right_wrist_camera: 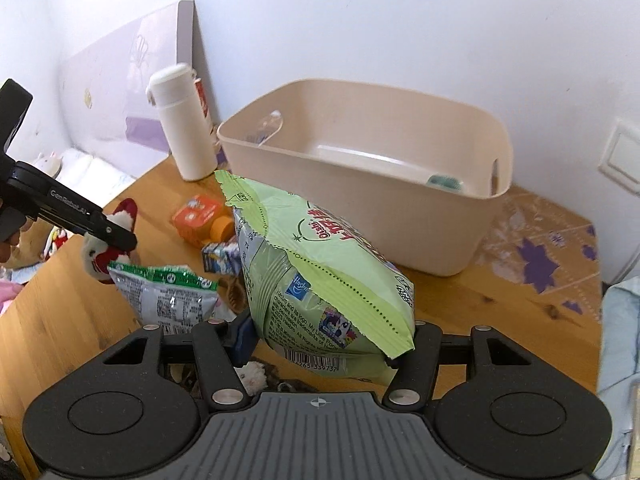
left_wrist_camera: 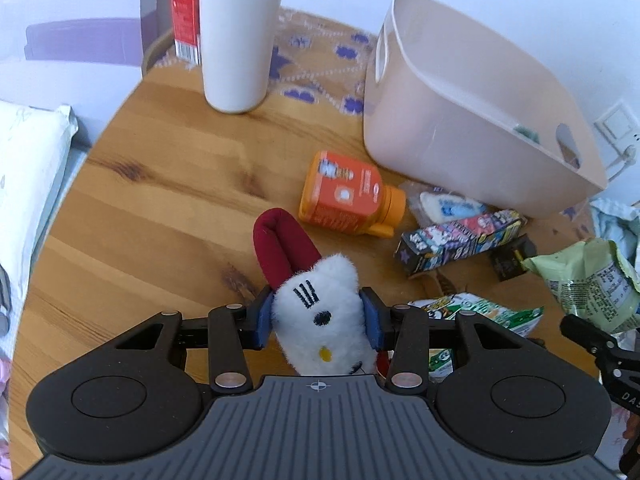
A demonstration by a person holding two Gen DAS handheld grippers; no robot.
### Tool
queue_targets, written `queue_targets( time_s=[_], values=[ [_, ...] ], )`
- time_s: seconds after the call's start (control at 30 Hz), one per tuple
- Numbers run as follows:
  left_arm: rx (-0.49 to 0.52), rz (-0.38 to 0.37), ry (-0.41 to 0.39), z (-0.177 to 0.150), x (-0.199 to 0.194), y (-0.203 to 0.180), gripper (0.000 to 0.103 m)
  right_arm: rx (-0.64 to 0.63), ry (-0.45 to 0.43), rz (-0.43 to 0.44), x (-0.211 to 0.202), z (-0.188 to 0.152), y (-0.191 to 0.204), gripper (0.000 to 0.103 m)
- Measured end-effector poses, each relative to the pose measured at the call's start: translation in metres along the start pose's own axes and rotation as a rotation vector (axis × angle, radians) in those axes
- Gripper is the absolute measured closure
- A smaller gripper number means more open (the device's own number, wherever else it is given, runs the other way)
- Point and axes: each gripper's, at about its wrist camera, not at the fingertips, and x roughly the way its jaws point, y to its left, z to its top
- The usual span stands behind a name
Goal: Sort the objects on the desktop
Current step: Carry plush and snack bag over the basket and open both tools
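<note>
My left gripper (left_wrist_camera: 318, 320) is shut on a white plush toy (left_wrist_camera: 324, 312) with a dark red ear, held just above the wooden table (left_wrist_camera: 160, 208). My right gripper (right_wrist_camera: 326, 336) is shut on a light green snack bag (right_wrist_camera: 320, 280), lifted in front of the beige plastic bin (right_wrist_camera: 360, 184). The bin (left_wrist_camera: 472, 128) holds one small teal item (right_wrist_camera: 446, 182) at its right end. The left gripper and the plush (right_wrist_camera: 108, 252) also show at the left of the right wrist view. The green bag (left_wrist_camera: 592, 276) shows at the right of the left wrist view.
An orange bottle (left_wrist_camera: 348, 196) lies on its side, next to a patterned small box (left_wrist_camera: 456, 240) and a white-blue packet (left_wrist_camera: 448, 206). A green-white snack bag (right_wrist_camera: 168, 296) lies near the front. A tall white flask (left_wrist_camera: 238, 36) and red carton (left_wrist_camera: 184, 12) stand at the back left.
</note>
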Motion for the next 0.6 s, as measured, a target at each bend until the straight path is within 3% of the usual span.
queue_targets(
  time_s=[0.6],
  values=[
    [0.020,-0.078,-0.187,0.068,-0.059,-0.009,0.058,-0.003,-0.136,-0.106,-0.024,0.057,-0.029,0.047]
  ],
)
